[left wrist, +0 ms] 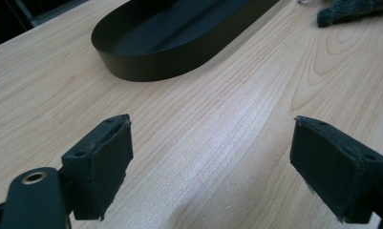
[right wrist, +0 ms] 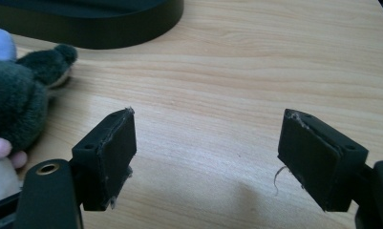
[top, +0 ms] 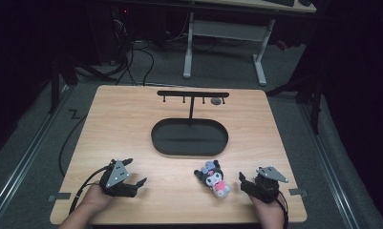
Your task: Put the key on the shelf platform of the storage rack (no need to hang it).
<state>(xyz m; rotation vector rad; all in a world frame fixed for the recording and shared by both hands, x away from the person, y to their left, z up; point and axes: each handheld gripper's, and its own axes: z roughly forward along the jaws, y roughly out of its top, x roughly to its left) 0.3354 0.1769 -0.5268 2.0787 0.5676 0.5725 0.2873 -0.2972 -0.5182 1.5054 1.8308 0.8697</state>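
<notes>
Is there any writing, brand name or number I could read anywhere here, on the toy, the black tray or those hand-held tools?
None: no readable text shows in any view.
Plush toy: no legible tag or lettering.
Black tray and hook stand: plain, unmarked.
Left gripper and right gripper: grey plates and black fingers bear no print.
Wooden table: bare grain, no signs.

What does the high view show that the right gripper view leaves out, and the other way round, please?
High view alone: the hook rack rising from the black oval tray, the left gripper, both hands, the floor and a desk frame behind. Right gripper view alone: the frayed pads of the right gripper, jaws apart over bare wood. Both: the wooden table, the tray, and the plush toy lying near the right gripper.
</notes>
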